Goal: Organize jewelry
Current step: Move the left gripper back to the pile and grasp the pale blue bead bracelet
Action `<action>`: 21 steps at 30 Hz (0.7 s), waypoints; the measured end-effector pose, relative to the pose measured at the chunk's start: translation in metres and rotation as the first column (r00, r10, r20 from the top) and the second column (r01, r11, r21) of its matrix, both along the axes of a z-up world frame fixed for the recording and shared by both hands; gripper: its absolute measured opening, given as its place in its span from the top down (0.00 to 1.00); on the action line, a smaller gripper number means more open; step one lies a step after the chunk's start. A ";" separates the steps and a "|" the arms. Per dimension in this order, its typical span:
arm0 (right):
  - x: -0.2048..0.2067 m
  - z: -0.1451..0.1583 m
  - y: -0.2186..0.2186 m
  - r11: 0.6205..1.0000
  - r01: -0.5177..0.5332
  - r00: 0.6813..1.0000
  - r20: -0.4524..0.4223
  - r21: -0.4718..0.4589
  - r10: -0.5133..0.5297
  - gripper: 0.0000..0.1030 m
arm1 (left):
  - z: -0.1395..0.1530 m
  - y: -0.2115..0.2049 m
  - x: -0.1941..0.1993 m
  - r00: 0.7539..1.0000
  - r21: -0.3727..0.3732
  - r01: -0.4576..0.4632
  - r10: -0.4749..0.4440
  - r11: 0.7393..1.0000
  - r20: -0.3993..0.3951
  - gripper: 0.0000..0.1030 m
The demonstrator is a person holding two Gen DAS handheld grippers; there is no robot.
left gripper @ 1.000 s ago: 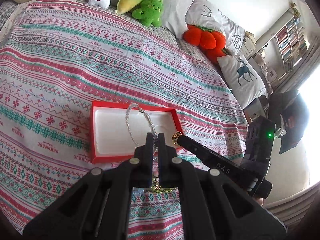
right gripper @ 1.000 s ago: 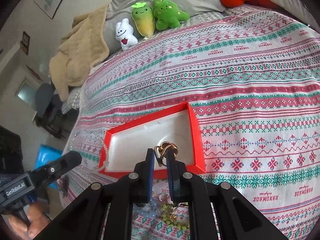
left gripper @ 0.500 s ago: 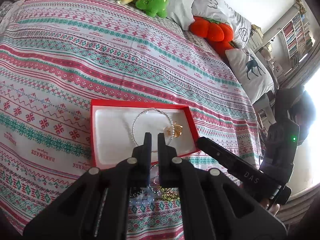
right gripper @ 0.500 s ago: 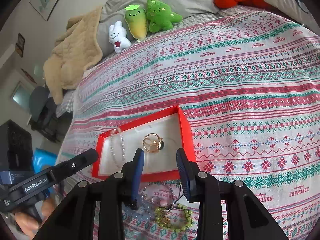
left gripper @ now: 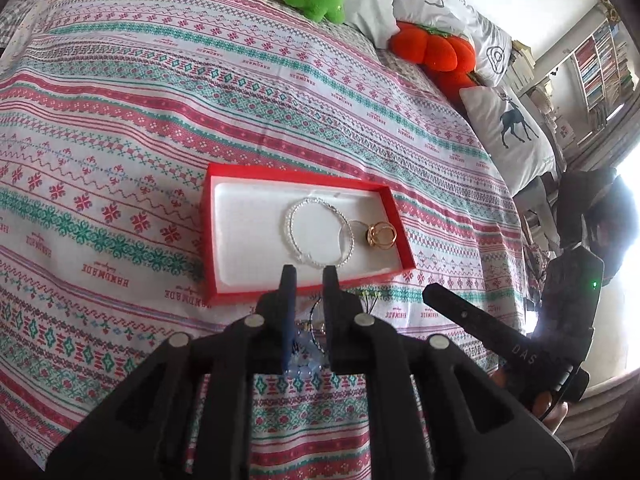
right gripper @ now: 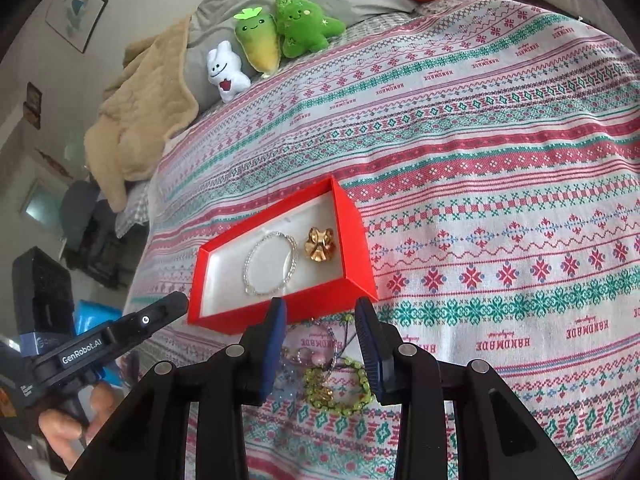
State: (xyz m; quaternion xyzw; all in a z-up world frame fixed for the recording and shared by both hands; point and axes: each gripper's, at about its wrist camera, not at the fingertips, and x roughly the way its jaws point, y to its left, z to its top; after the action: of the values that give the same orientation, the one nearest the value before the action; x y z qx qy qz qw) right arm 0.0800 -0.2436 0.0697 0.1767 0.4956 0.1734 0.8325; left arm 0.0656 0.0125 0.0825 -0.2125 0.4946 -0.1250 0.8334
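Note:
A red box with a white lining lies on the patterned bedspread. Inside it lie a clear-beaded bracelet and, to its right, a gold piece. My left gripper hovers at the box's near edge, its jaws opening with nothing between them. To its right, my right gripper stands open and empty above a pile of loose jewelry on the bedspread. That pile holds a green bead bracelet and sits just in front of the box.
Plush toys and pillows line the far end of the bed. A beige blanket lies at the far left corner. A person's hand holds the left gripper. Shelves stand beyond the bed on the right.
The left gripper let go of the beaded bracelet and the right let go of the gold piece; both now lie in the box. Both grippers opened and drew back to the box's near side.

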 end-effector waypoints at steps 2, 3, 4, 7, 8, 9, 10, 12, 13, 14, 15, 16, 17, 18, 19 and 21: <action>-0.003 -0.003 -0.001 1.000 -0.003 1.000 -0.012 -0.018 0.002 0.65 | -0.002 -0.004 -0.007 1.000 0.013 0.020 -0.020 1.000 -0.011 0.76; -0.004 -0.005 -0.002 1.000 -0.002 1.000 -0.020 -0.024 0.001 0.65 | -0.003 -0.007 -0.010 0.999 0.023 0.031 -0.030 0.999 -0.017 0.76; -0.005 -0.006 -0.003 1.000 0.001 1.000 -0.028 -0.029 -0.002 0.65 | -0.004 -0.009 -0.014 0.999 0.036 0.040 -0.039 0.999 -0.025 0.76; -0.002 -0.010 -0.004 0.999 0.006 0.999 -0.054 -0.042 -0.008 0.65 | -0.011 -0.013 -0.021 0.997 0.057 0.057 -0.054 0.997 -0.059 0.73; -0.002 -0.013 -0.003 0.999 0.003 0.998 -0.064 -0.054 -0.006 0.65 | -0.014 -0.013 -0.022 0.996 0.064 0.061 -0.057 0.996 -0.075 0.70; -0.002 -0.015 -0.002 0.998 -0.002 0.997 -0.072 -0.063 -0.002 0.65 | -0.017 -0.014 -0.023 0.995 0.072 0.061 -0.055 0.996 -0.086 0.69; -0.002 -0.017 0.000 0.997 -0.010 0.997 -0.081 -0.073 0.004 0.65 | -0.019 -0.014 -0.024 0.994 0.078 0.059 -0.052 0.995 -0.094 0.69; -0.002 -0.020 0.005 0.996 -0.028 0.996 -0.087 -0.086 0.020 0.65 | -0.024 -0.014 -0.026 0.993 0.090 0.055 -0.045 0.994 -0.112 0.69; -0.002 -0.020 0.006 0.995 -0.035 0.996 -0.086 -0.089 0.028 0.65 | -0.028 -0.013 -0.026 0.991 0.093 0.049 -0.037 0.994 -0.127 0.69; -0.002 -0.020 0.007 0.995 -0.040 0.996 -0.085 -0.088 0.033 0.65 | -0.030 -0.012 -0.026 0.990 0.093 0.042 -0.029 0.995 -0.138 0.69; -0.002 -0.020 0.008 0.995 -0.042 0.996 -0.083 -0.086 0.035 0.66 | -0.034 -0.009 -0.026 0.987 0.086 0.030 -0.016 0.996 -0.158 0.69; -0.002 -0.020 0.008 0.996 -0.042 0.996 -0.082 -0.085 0.035 0.68 | -0.037 -0.007 -0.025 0.985 0.076 0.019 -0.005 0.997 -0.173 0.69; -0.002 -0.021 0.007 0.996 -0.042 0.996 -0.083 -0.082 0.035 0.71 | -0.041 -0.004 -0.025 0.982 0.062 0.005 0.007 0.998 -0.190 0.69; -0.003 -0.021 0.006 0.996 -0.042 0.996 -0.084 -0.077 0.035 0.72 | -0.042 -0.003 -0.025 0.979 0.054 -0.006 0.016 0.999 -0.201 0.69; -0.003 -0.021 0.006 0.997 -0.043 0.996 -0.086 -0.070 0.037 0.73 | -0.045 0.000 -0.024 0.977 0.044 -0.020 0.029 0.999 -0.211 0.69; -0.003 -0.021 0.006 0.997 -0.046 0.996 -0.085 -0.061 0.041 0.74 | -0.047 0.002 -0.024 0.975 0.038 -0.041 0.048 0.998 -0.217 0.69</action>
State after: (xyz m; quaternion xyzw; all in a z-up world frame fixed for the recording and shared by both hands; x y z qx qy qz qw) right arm 0.0773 -0.2379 0.0488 0.1468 0.5390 0.1681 0.8122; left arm 0.0411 0.0142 0.0356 -0.2219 0.5800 -0.0740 0.7803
